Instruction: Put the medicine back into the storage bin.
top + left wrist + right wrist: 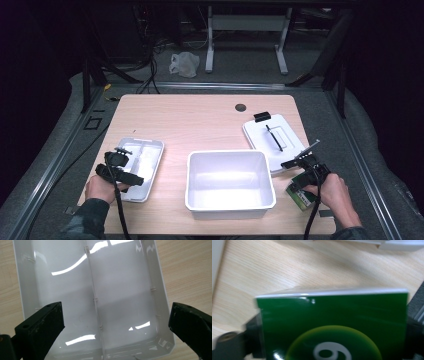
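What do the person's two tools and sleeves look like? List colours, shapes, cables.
Both the left tool and the right tool are black, each with two blocky, scuffed jaws and a black cable trailing back past the wrist. The sleeves are dark, the left one mottled.

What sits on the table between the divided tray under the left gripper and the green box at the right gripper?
The deep white bin stands between the divided tray and the green box, with bare wood either side, in the high view.
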Available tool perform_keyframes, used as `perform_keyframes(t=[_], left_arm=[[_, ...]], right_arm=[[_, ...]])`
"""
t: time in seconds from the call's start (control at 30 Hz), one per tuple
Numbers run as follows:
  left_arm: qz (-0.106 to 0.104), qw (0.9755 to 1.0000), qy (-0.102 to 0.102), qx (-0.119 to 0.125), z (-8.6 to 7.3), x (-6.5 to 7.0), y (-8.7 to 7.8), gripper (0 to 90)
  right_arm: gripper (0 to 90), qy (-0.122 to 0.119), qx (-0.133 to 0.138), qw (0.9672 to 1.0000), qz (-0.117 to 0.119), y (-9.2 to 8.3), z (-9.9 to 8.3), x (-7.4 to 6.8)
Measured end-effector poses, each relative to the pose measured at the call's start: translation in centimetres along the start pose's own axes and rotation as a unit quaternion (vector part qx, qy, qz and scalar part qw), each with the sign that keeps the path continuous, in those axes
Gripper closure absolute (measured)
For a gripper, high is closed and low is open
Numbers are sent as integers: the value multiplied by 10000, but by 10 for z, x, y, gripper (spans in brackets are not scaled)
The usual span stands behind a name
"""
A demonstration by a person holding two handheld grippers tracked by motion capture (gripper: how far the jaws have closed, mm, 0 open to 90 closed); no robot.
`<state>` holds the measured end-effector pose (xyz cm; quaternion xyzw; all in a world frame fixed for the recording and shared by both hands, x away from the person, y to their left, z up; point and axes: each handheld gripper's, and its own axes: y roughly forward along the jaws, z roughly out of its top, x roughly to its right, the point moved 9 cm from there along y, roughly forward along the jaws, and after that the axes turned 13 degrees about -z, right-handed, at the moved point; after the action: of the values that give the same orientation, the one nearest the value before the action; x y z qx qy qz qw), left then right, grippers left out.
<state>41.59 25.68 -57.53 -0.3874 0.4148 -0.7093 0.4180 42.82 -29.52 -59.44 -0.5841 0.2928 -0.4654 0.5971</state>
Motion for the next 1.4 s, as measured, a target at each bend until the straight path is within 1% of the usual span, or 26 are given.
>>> perform_keyframes(t=[0.03, 0.07, 0.13, 0.2, 0.23, 0.37, 0.43, 0.47, 0.53, 0.57, 0.63, 0.73, 0.83, 0.87, 0.9, 1.0, 1.13, 1.2, 1.27, 1.37, 1.4], left_arm=[[-3, 10000, 6, 7, 0, 0, 1, 0], [-9, 10000, 23, -13, 0, 0, 1, 0], [-13, 10000, 85, -45, 1, 1, 1, 0], [-15, 9999, 109, 7, 5, 2, -1, 0], [-12, 9999, 138, 34, 6, 3, -1, 0], [-30, 9998, 217, 28, 7, 8, 0, 0], [-10, 9996, 286, 31, 6, 8, -1, 0], [-2, 9996, 291, 37, 6, 9, -2, 0], [5, 9995, 327, 48, 4, 8, -4, 0], [17, 9995, 310, 44, 3, 8, -4, 0], [5, 9996, 291, 28, 1, 7, -4, 0], [16, 9996, 270, 36, 1, 6, -5, 0], [6, 9995, 329, 2, 1, 8, -4, 0], [-8, 9995, 313, 9, 2, 9, -3, 0], [-10, 9993, 367, -14, 2, 9, -3, 0], [-24, 9992, 388, -28, 2, 11, -2, 0], [-46, 9992, 404, -26, 2, 11, -1, 0], [-45, 9991, 410, -47, 1, 11, 0, 0], [-46, 9992, 407, -34, 2, 11, 0, 0], [-64, 9991, 423, -51, 2, 12, 1, 0], [-70, 9990, 442, -70, 2, 12, 1, 0]], right_arm=[[145, 5, 4, 10000, -45, -1, 1, 1], [151, -41, -10, 10000, -82, -2, 1, 1], [158, -78, 17, 9999, -111, -3, 1, 0], [164, -139, 81, 9998, -139, -5, 0, -2], [165, -131, 115, 9998, -139, -7, -1, -2], [168, -189, 244, 9995, -65, -19, -2, -2], [168, -262, 283, 9992, -91, -24, -3, -1], [168, -257, 300, 9992, -78, -27, -4, -1], [168, -295, 357, 9988, -148, -32, -3, 1], [168, -287, 376, 9988, -133, -36, -3, 2], [169, -277, 509, 9982, -161, -44, 0, 4], [169, -362, 567, 9976, -160, -53, 1, 3], [169, -442, 621, 9969, -171, -60, 4, 1], [169, -460, 649, 9967, -157, -63, 5, 0], [169, -475, 669, 9965, -147, -65, 7, -1], [169, -553, 716, 9958, -110, -74, 10, -4], [170, -625, 834, 9945, -134, -85, 14, -4], [170, -696, 850, 9939, -110, -91, 16, -4], [170, -787, 857, 9931, -135, -94, 17, -3], [170, -1039, 895, 9904, -167, -100, 19, -2], [170, -1097, 891, 9899, -120, -102, 19, -2]])
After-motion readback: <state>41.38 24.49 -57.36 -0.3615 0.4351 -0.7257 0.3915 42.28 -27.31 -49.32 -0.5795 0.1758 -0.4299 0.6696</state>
